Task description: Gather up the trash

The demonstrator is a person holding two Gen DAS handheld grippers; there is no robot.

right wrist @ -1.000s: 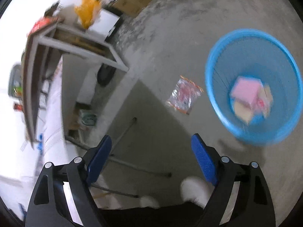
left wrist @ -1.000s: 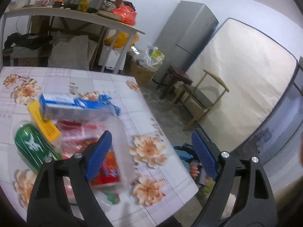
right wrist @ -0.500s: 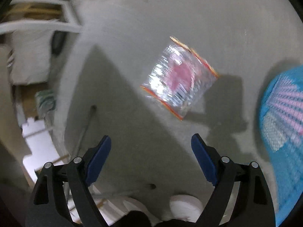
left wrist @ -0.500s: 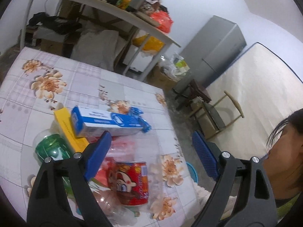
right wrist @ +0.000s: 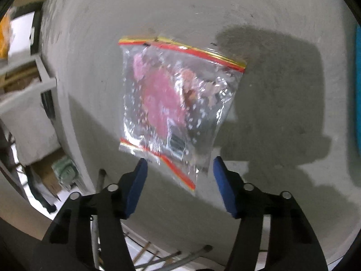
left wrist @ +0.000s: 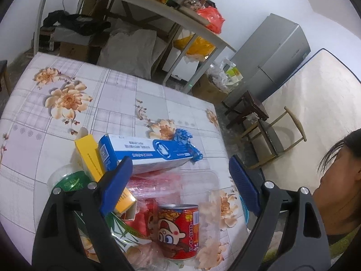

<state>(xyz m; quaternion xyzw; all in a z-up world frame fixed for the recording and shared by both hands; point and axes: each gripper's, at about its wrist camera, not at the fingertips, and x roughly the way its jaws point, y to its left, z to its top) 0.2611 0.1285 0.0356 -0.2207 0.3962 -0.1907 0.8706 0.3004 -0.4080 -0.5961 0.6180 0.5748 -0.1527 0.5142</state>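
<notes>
Clear plastic bag (right wrist: 178,103) now lies on the floor before your right gripper (right wrist: 180,171), closer than a second ago; its fingers are closing, seemingly not yet pinching it. Your left gripper (left wrist: 178,174) hangs with fingers apart, empty.

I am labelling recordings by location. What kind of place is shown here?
Probably a lived-in home room also used for storage: a floral-clothed table, a grey refrigerator, a mattress leaning on the wall, and a cluttered shelf.

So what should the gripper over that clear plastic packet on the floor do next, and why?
Probably ease the right gripper slightly forward and finish pinching. Its jaws are closing, and the near red-trimmed edge of the clear plastic packet with pink contents lies flat on the grey concrete floor just between the blue pads, not yet pressed.
</notes>
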